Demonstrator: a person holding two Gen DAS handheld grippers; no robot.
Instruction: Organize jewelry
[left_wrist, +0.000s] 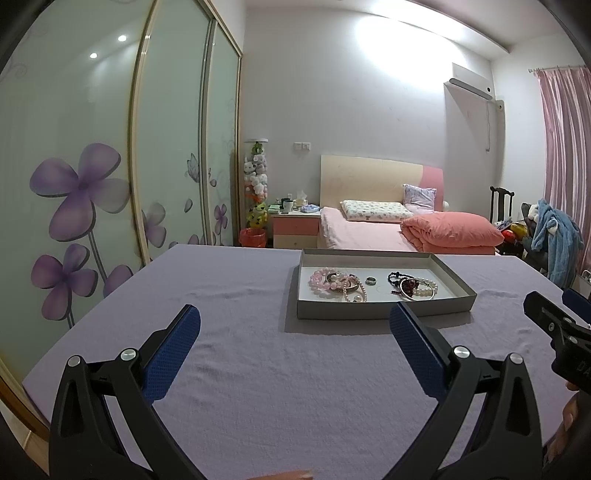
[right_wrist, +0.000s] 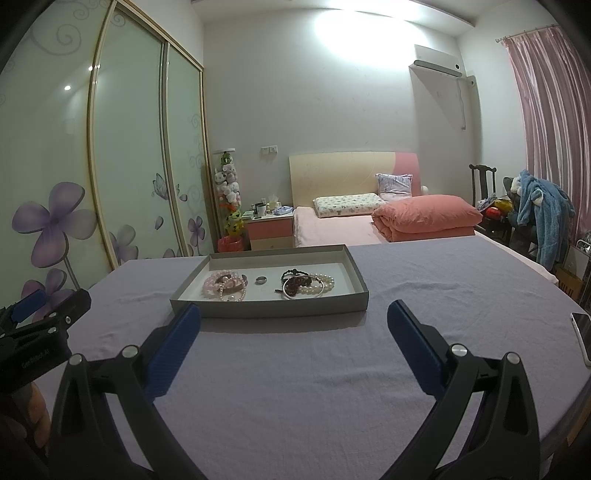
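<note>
L gripper hangs over the lilac tablecloth, blue pads spread wide, nothing between them. R gripper same story: jaws wide apart, gripping nothing, poised above the cloth on the near side of the tray.

Tray is the landmark: a shallow grey cardboard box, white floor, low walls all round, sitting flat on the cloth. Inside, toward its left end: pink bead bracelet tangled w/ a small pearl strand, touching. Mid-tray, alone w/ bare floor around it: a ring. Right end: dark cord bracelet, dark red bead piece, silver bangle and white pearl bracelet heaped together, overlapping.

Near side of tray: open cloth between its front wall and both tools. From the L cam, the R gripper's tip pokes in right of the tray; from the R cam, the L tool sits left of the tray. Right of tray: long stretch of bare cloth out to the table edge, where a phone lies. Left of tray: cloth runs to the edge, wardrobe doors beyond. Behind tray: table's far edge just beyond it, then a bed.
</note>
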